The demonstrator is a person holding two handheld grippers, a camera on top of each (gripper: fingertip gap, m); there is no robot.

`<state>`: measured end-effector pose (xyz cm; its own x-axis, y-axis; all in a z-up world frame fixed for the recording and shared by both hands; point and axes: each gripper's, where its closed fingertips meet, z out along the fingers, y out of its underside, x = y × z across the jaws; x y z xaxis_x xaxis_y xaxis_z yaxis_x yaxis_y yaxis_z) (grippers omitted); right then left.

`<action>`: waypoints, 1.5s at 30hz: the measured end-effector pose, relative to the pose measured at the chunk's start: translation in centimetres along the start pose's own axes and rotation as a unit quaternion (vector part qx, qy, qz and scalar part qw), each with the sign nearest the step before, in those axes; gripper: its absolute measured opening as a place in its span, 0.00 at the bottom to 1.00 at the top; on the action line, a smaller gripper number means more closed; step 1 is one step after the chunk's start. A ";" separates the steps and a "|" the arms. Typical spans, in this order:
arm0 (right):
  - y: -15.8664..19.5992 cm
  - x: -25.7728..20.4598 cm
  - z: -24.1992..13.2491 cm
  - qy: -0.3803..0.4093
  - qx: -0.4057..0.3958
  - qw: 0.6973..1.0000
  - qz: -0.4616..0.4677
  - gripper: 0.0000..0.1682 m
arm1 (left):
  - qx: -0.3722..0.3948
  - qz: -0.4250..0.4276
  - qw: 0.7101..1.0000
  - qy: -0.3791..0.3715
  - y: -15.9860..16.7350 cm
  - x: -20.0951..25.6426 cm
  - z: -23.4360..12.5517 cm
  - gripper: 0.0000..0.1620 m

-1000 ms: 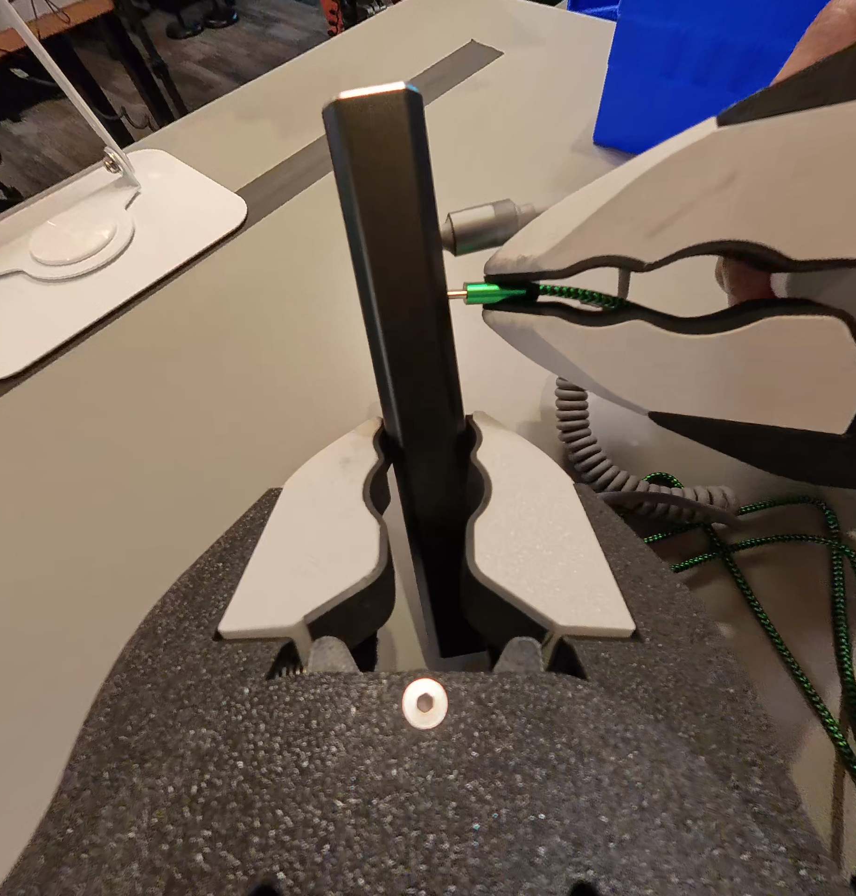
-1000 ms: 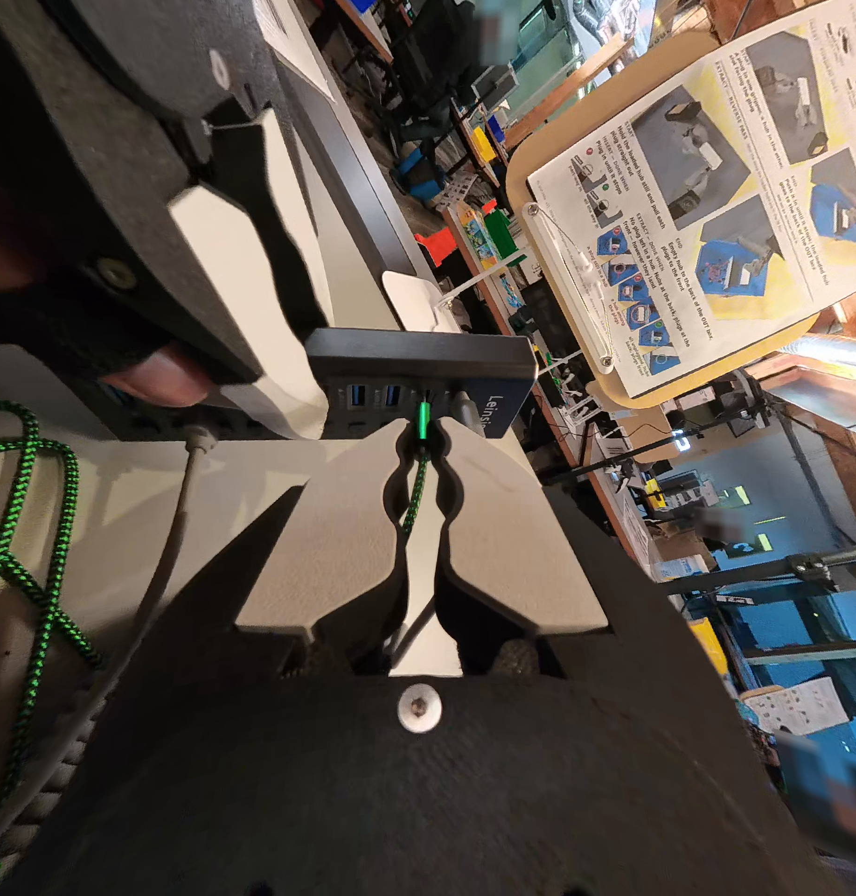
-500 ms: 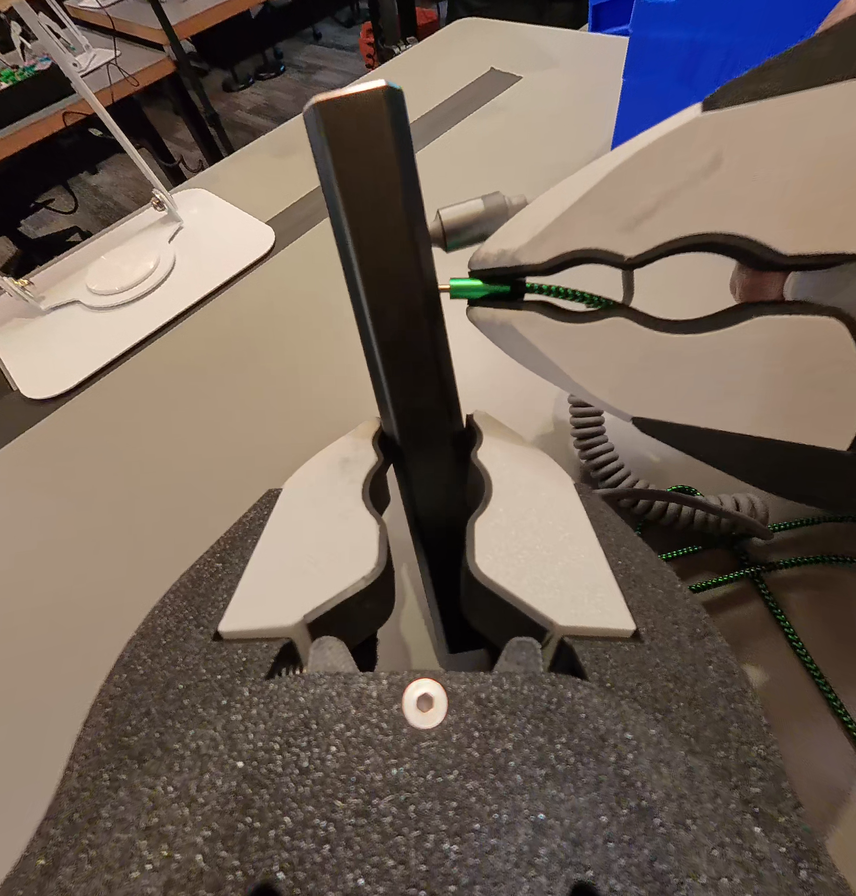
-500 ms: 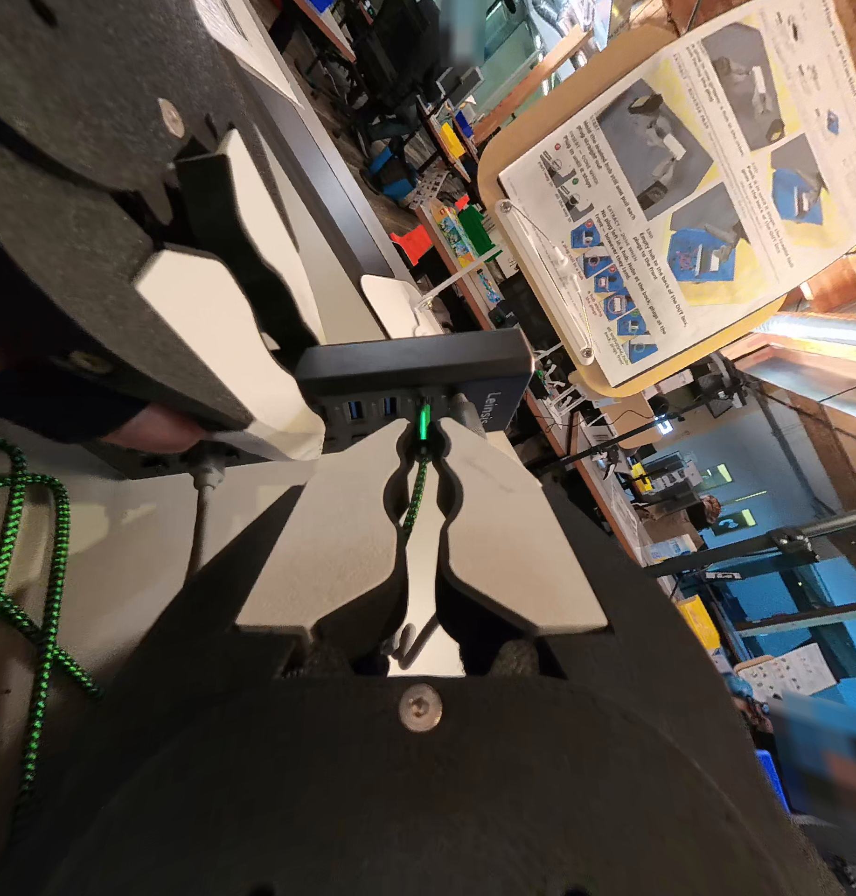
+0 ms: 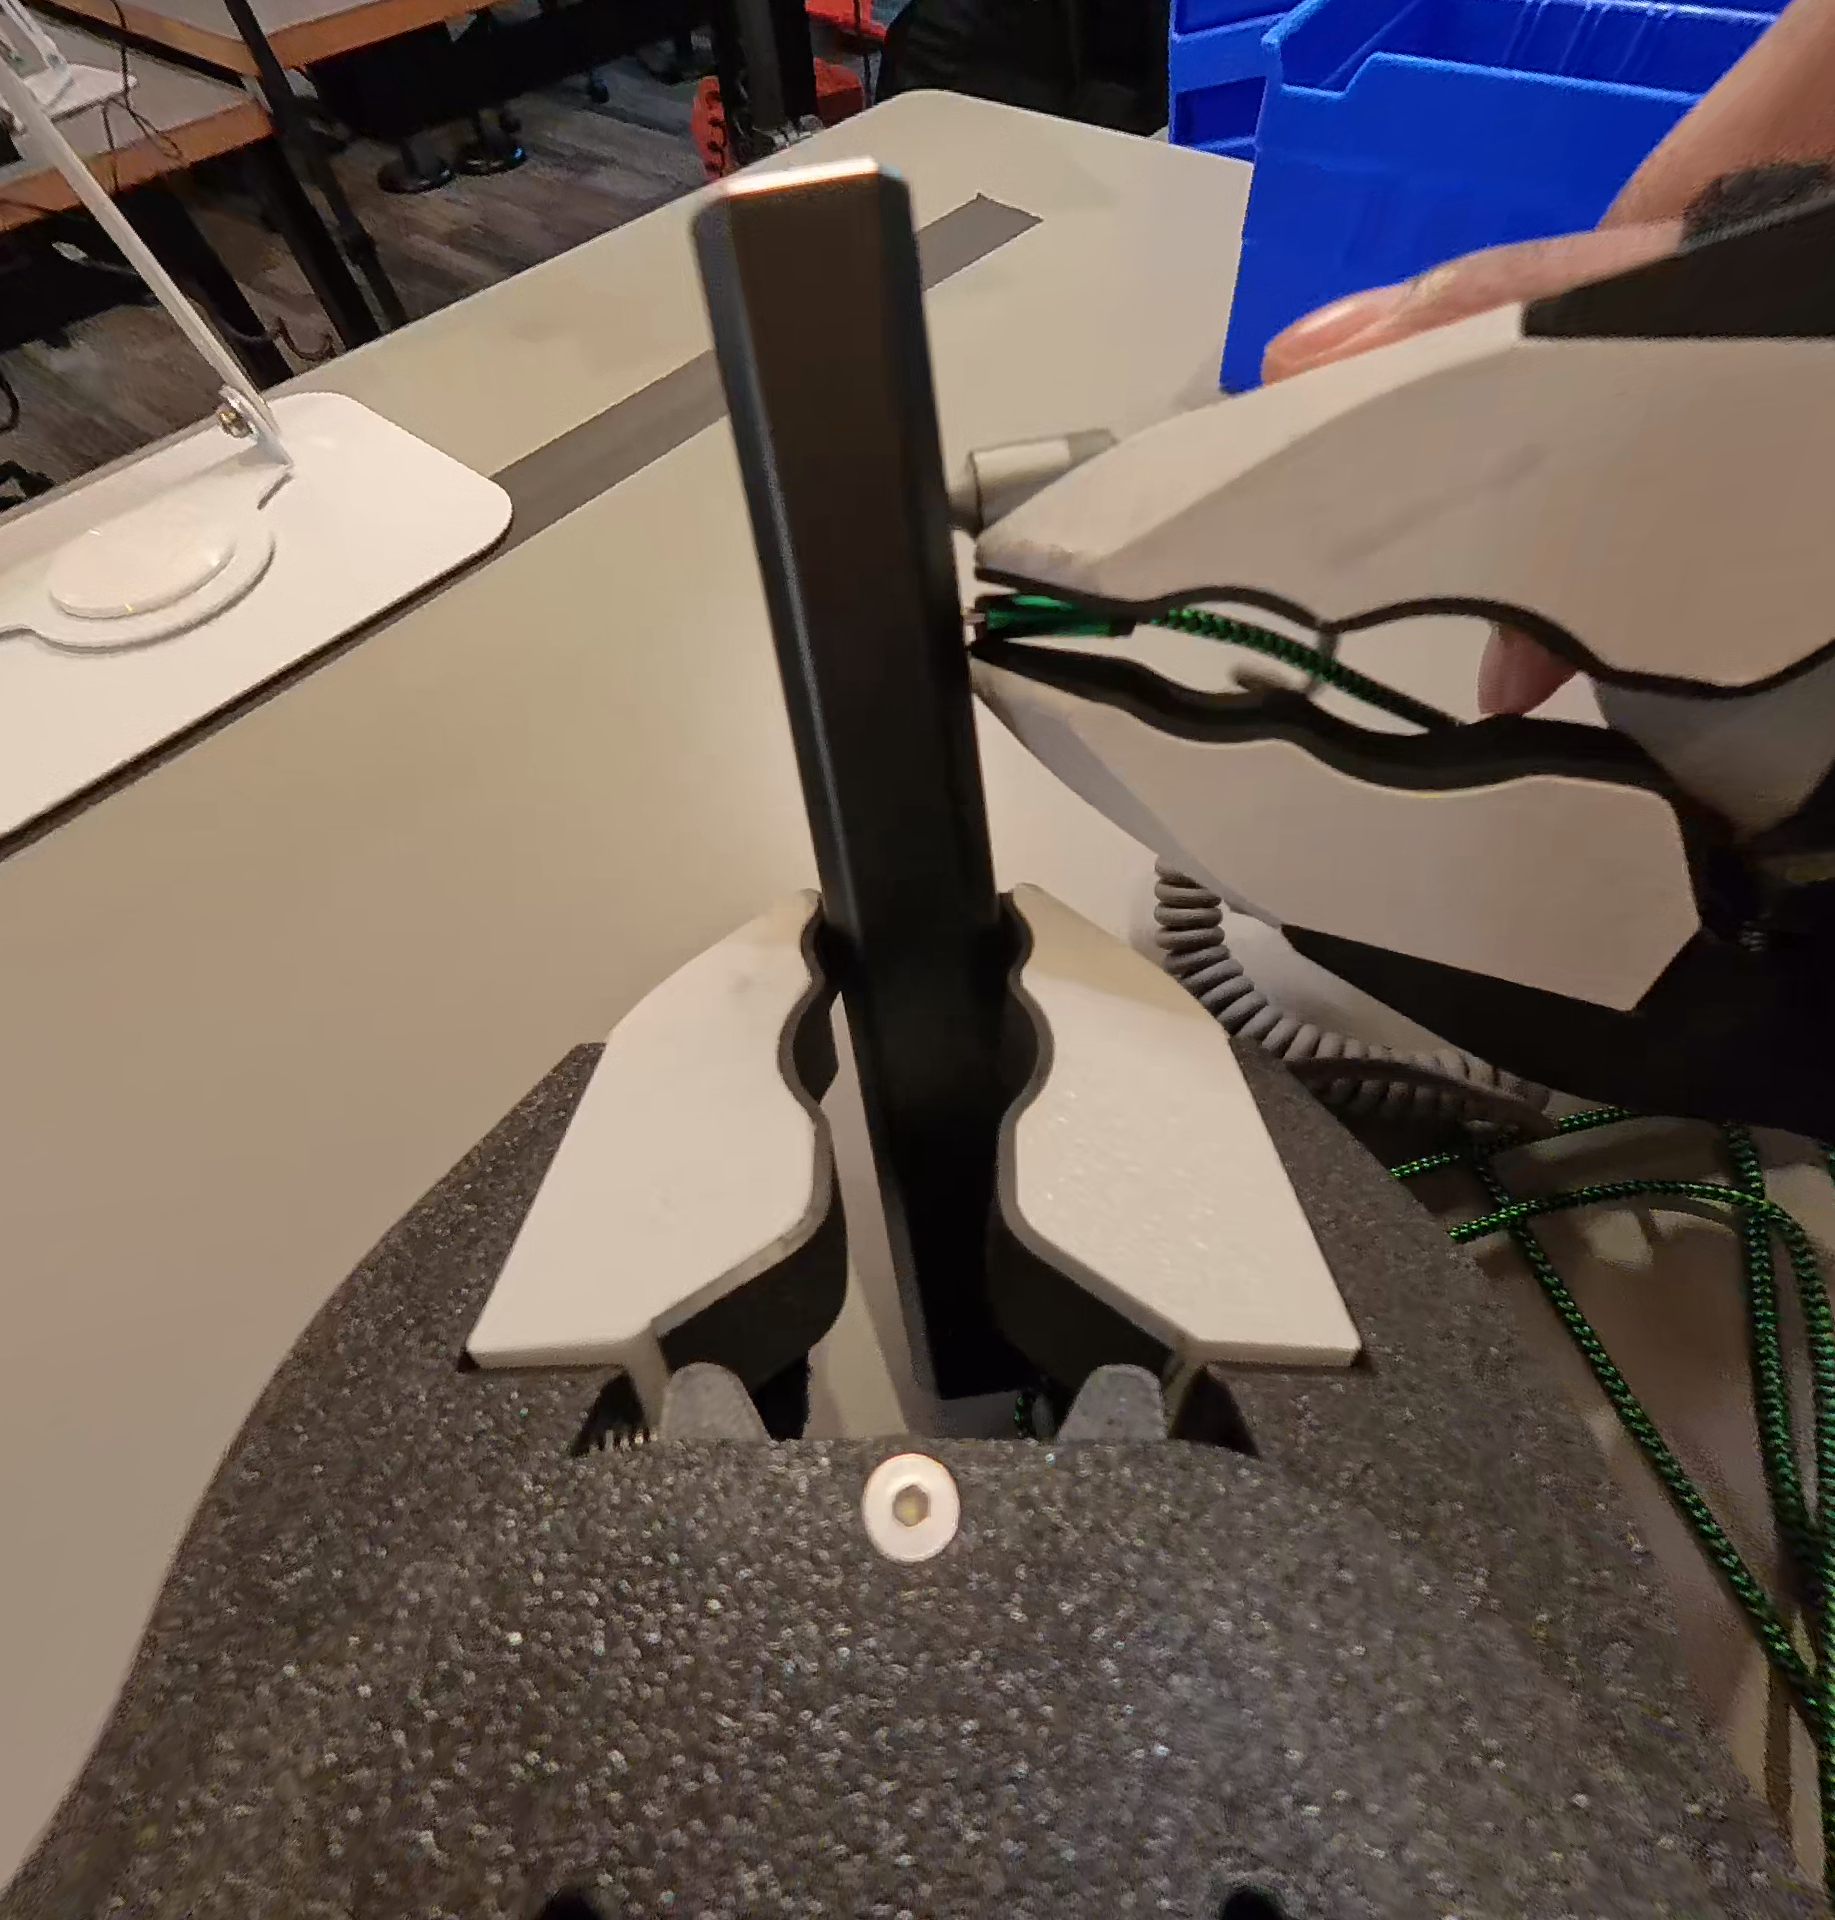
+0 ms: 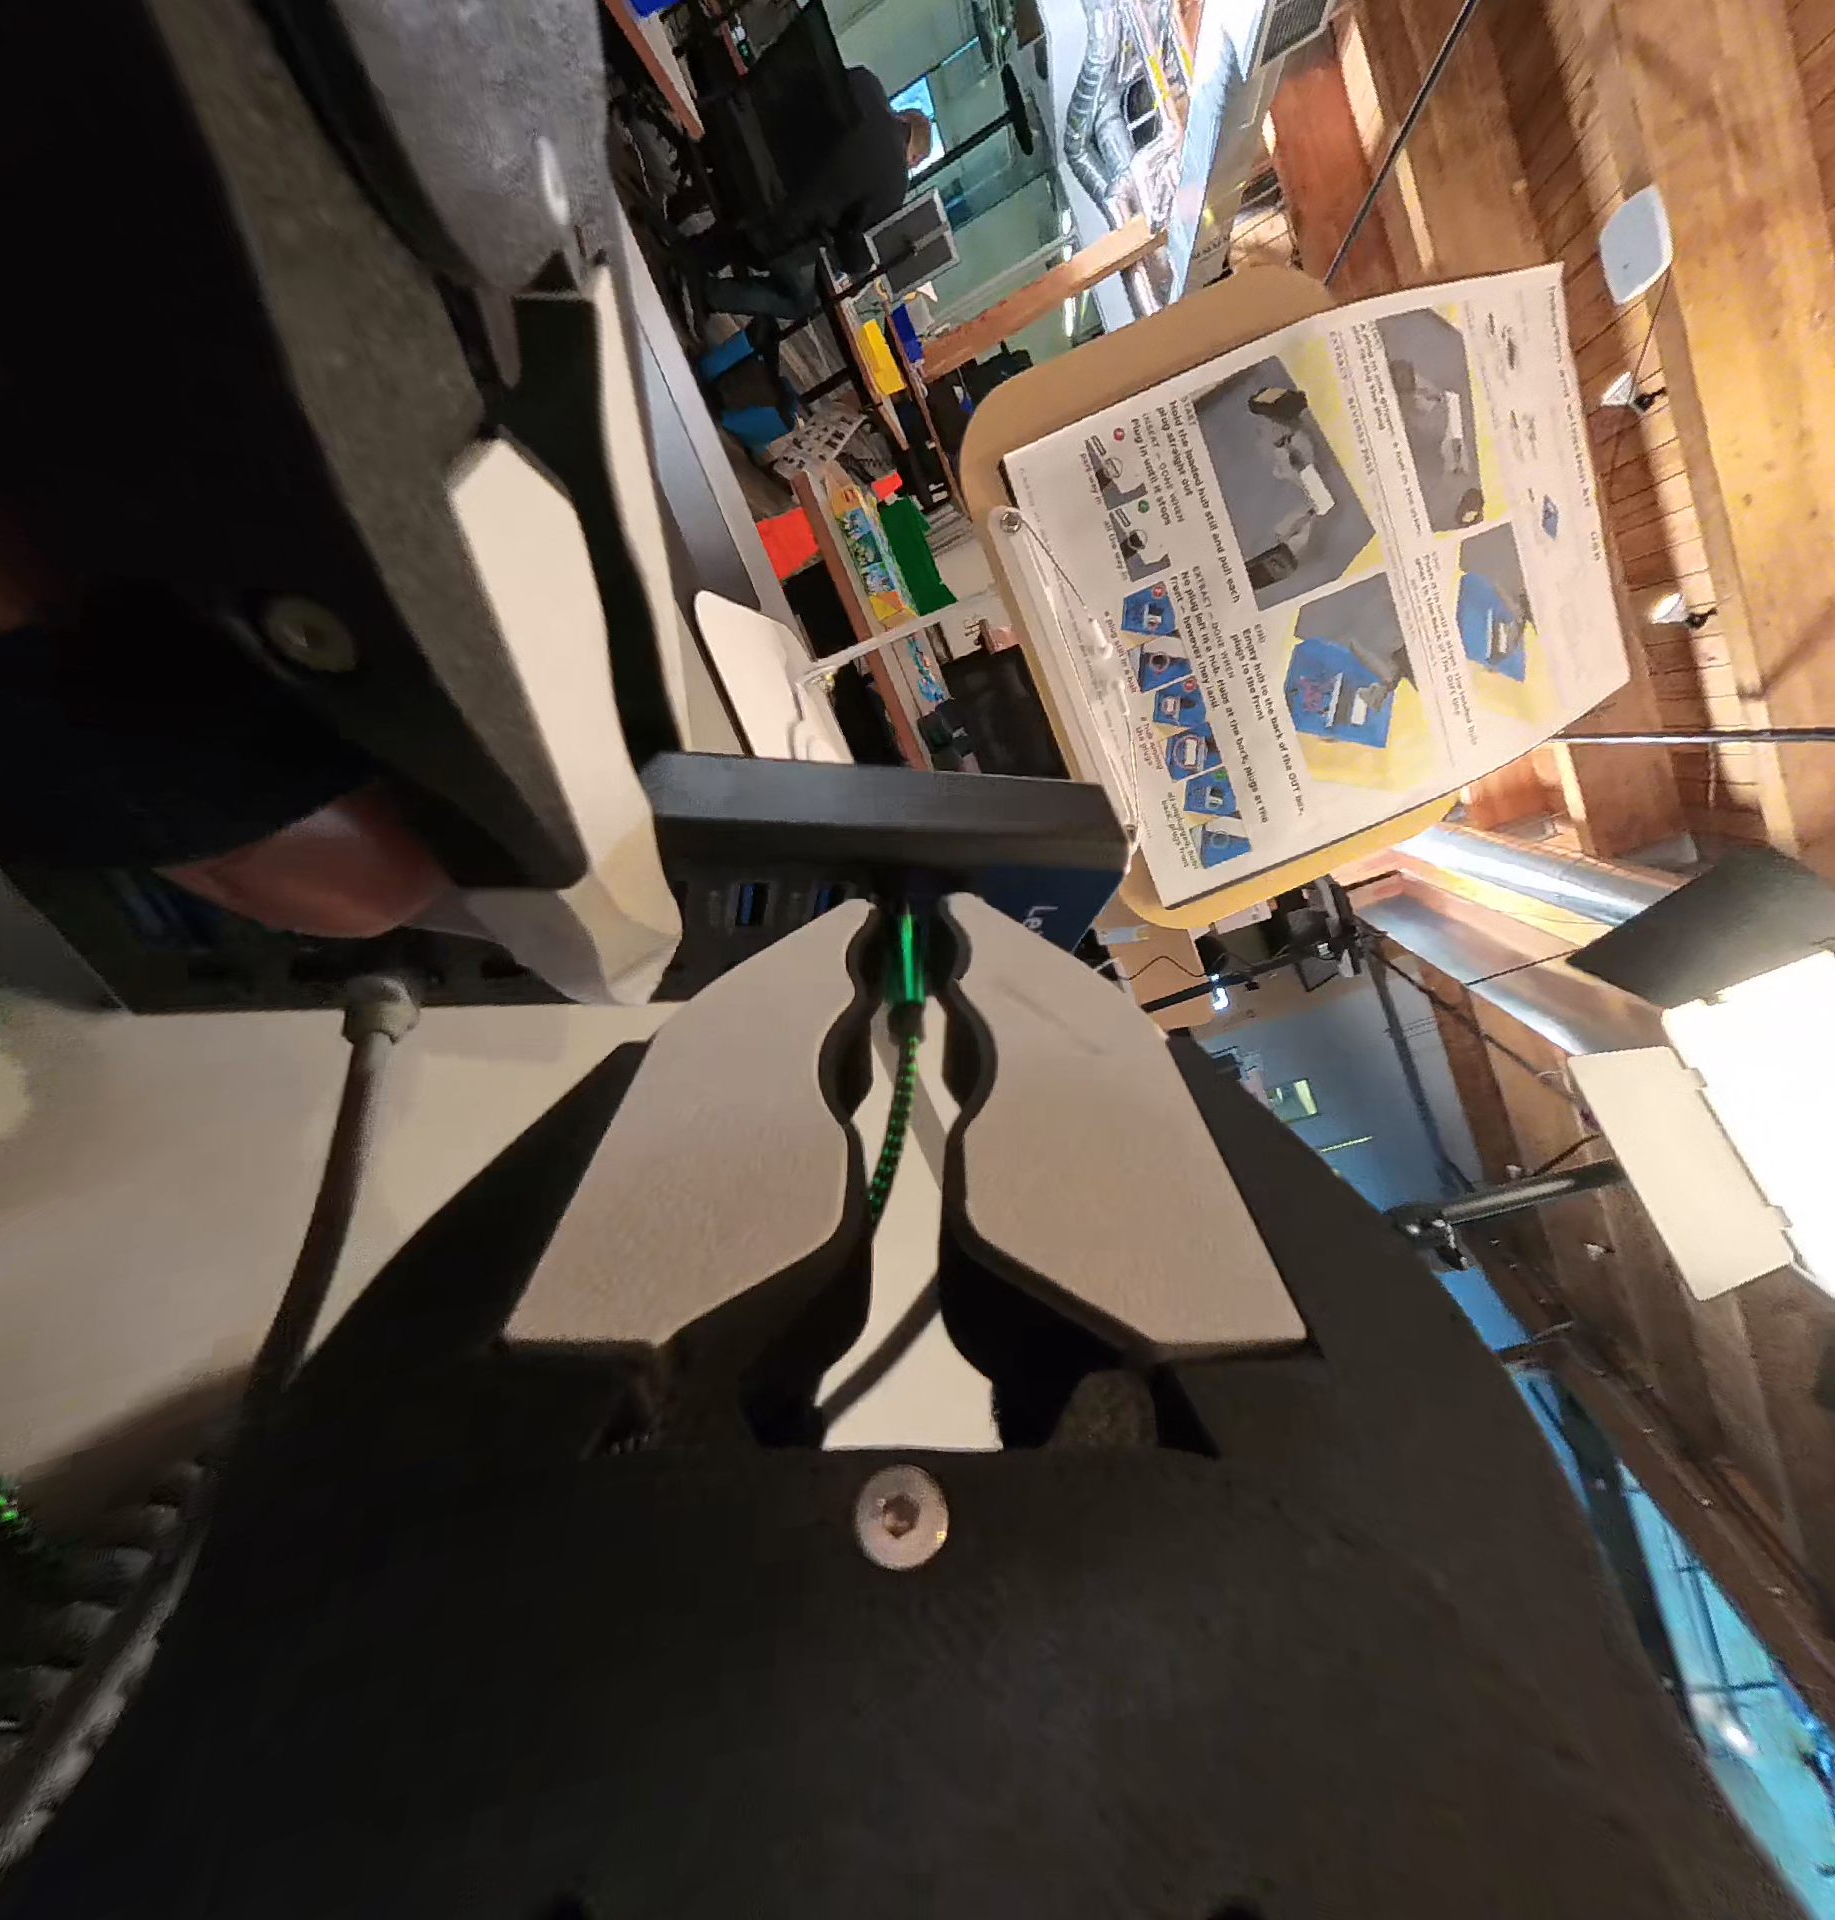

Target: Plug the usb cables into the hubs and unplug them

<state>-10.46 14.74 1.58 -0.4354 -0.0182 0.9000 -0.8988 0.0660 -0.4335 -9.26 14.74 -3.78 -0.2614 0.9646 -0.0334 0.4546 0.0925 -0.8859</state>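
Observation:
My left gripper [image 5: 918, 930] is shut on a black USB hub [image 5: 851, 582] and holds it upright above the table. The hub also shows in the right wrist view [image 6: 882, 821], with blue ports on its face. My right gripper [image 6: 905, 920] is shut on the green plug [image 6: 905, 966] of a green-and-black braided cable [image 6: 887, 1143]. In the left wrist view the right gripper [image 5: 980, 623] comes in from the right, and the green plug [image 5: 1048, 623] is pressed against the hub's side. A grey plug [image 5: 1027, 468] sits in the hub just above it.
A grey coiled cable [image 5: 1266, 1018] and loops of the braided cable [image 5: 1765, 1299] lie on the beige table [image 5: 373, 883] at right. A blue bin [image 5: 1495, 156] stands at the back right. A white stand base [image 5: 196, 582] is at left. An instruction sheet on a board [image 6: 1297, 582] stands behind. The grippers' ends are close to 5 cm from one another.
The right gripper has pushed the green plug toward the hub: its metal tip showed before and is now against the hub's side. The hub stays held upright.

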 end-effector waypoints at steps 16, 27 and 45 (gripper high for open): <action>-0.8 0.2 -1.8 -0.056 0.030 0.997 0.051 0.16 | 0.004 -0.035 0.999 0.012 0.3 -0.2 -0.1 0.17; 2.3 0.2 -4.1 -0.346 -0.032 0.823 0.450 0.27 | 0.022 0.017 1.000 -0.008 0.2 -1.2 -0.5 0.17; 1.2 -1.6 -2.7 -0.433 -0.035 0.743 0.510 0.03 | 0.044 0.097 0.994 -0.023 -0.4 -0.5 -0.5 0.17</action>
<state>-10.70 17.55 -0.27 -0.7847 -0.5563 -0.2735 -0.0874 0.5361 -0.8396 -8.91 14.38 -3.22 -0.2155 0.9496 -0.2279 0.4242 -0.1191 -0.8977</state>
